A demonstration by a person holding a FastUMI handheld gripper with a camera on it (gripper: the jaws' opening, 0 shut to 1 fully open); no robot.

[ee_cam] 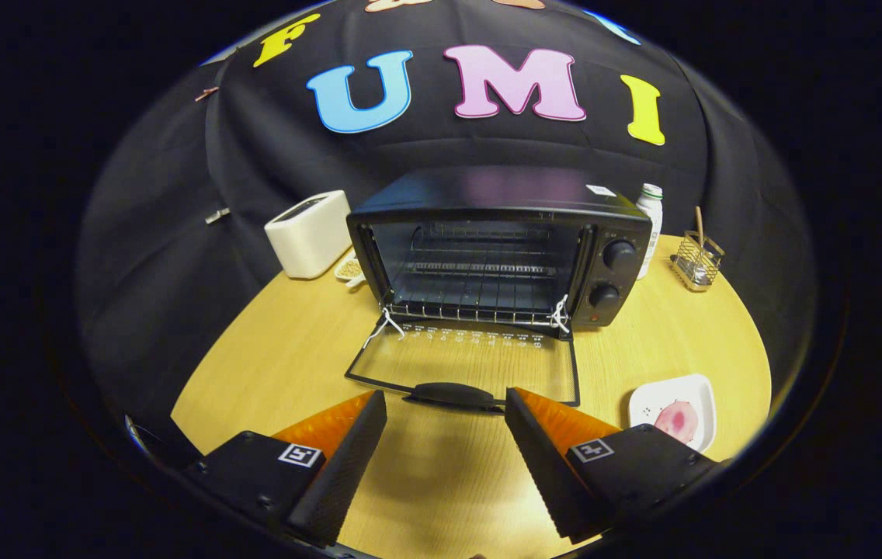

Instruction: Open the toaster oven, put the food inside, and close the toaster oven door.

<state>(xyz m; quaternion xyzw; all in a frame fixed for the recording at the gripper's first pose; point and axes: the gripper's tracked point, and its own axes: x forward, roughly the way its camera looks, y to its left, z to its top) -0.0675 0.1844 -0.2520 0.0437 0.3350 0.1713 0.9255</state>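
A black toaster oven (499, 248) stands on the wooden table beyond the fingers. Its glass door (464, 365) lies folded down flat toward me, with the dark handle (453, 394) just ahead of the fingertips. Wire racks show inside the empty cavity. A pink piece of food (676, 421) rests on a white square plate (654, 400) to the right of the door, beside the right finger. My gripper (446, 402) is open, hovering above the table with nothing between its fingers.
A white toaster (309, 233) and a small dish (349, 269) sit left of the oven. A white bottle (651, 225) and a wire holder (696, 262) stand to its right. The round table (278, 357) has bare wood on both sides of the door.
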